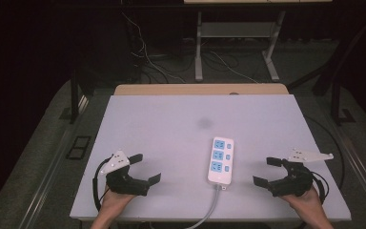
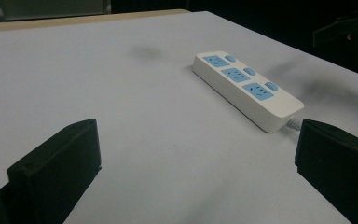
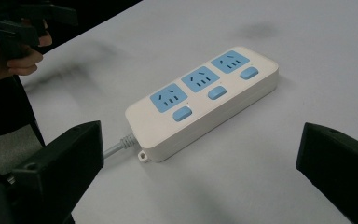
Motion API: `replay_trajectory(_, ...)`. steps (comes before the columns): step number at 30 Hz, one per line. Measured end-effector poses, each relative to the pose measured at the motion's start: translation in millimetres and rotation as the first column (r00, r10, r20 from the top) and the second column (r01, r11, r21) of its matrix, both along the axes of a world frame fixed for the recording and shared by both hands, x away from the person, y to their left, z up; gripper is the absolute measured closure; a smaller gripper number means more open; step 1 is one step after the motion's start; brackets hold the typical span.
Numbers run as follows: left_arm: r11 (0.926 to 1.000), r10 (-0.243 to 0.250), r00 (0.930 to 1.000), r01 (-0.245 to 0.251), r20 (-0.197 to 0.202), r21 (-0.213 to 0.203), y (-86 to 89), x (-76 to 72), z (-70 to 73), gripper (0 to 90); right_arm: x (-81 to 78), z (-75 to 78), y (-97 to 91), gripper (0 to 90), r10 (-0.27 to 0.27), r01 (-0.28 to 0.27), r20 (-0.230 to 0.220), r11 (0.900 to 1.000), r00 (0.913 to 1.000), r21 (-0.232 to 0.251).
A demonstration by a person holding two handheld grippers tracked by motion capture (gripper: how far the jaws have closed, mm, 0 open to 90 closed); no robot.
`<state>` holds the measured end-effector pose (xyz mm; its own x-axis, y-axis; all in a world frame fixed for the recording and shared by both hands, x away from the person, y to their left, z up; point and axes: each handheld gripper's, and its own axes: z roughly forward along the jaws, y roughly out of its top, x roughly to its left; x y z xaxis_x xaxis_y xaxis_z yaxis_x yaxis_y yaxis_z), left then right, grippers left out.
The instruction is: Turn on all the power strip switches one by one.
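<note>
Power strip [image 1: 220, 161], white with three blue sockets, lies flat near the table's [image 1: 171, 124] front edge, between both tools. We find the left gripper [image 1: 143, 168] and right gripper [image 1: 267, 171] each with jaws spread wide, empty, well apart from it; its grey cable [image 1: 208, 210] runs off the front.

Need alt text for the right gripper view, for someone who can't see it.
A white power strip with three blue sockets and three blue switches lies on the pale table, between the right gripper's open black jaws. Its grey cable exits at the near end.
</note>
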<state>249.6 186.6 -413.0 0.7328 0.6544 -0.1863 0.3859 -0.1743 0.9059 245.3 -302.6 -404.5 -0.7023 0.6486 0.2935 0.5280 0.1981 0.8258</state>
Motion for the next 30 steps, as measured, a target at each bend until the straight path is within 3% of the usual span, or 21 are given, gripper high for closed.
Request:
replay_trajectory(14, 0.9999, 0.008, 0.9999, -0.008, -0.008, -0.006, 3.1, -2.1, -0.6, 0.0, 1.8, 0.5, -4.8, 0.4, -0.004, 0.005, -0.010, 0.9997, 0.9999, 0.023)
replay_trajectory(30, 1.0000, -0.002, 0.9998, 0.002, -0.021, -0.002, 1.0, -2.9, -4.2, 0.0, 7.4, 4.4, -5.4, 0.4, 0.002, -0.002, -0.035, 1.0000, 0.9994, -0.004)
